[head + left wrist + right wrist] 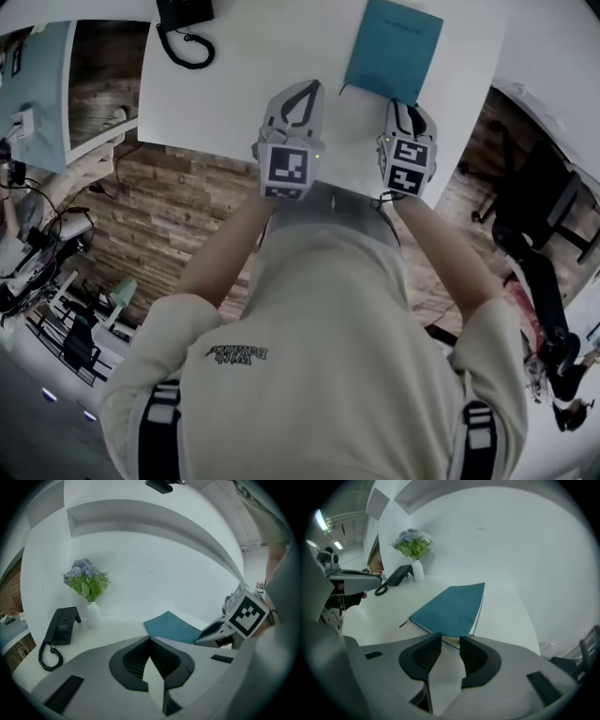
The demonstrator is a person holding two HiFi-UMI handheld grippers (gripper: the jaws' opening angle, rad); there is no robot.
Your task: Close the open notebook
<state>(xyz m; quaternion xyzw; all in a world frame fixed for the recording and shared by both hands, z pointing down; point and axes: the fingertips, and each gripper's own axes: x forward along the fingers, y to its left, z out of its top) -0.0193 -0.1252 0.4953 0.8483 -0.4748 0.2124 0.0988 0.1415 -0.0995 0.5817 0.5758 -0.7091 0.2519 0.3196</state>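
Notebook (394,49): lies flat on the white table (244,94) with its teal cover up; from here it looks already shut, with no open pages showing.
Bookmark (404,624): a dark ribbon end sticks out at the notebook's near left corner.
Right gripper (450,637): released, its jaws parted with a gap and nothing pressed between them. Its tips sit just beside the notebook's near edge, which shows past them. I judge it is kept low and close there so it could press or square the cover if that is needed.
Left gripper (150,638): clenched on nothing, its tips meeting. It hangs over bare table to the left of the notebook, not touching it and out of the other gripper's way.
Telephone (61,627): a black corded set well to the left of the notebook.
Vase of flowers (91,597): stands far left of the notebook, just beside the telephone.
In the way: nothing lies on the notebook or right against it, and I see only bare table around it.
Judgement: the closing seems done; only a check that the cover lies flat is left.
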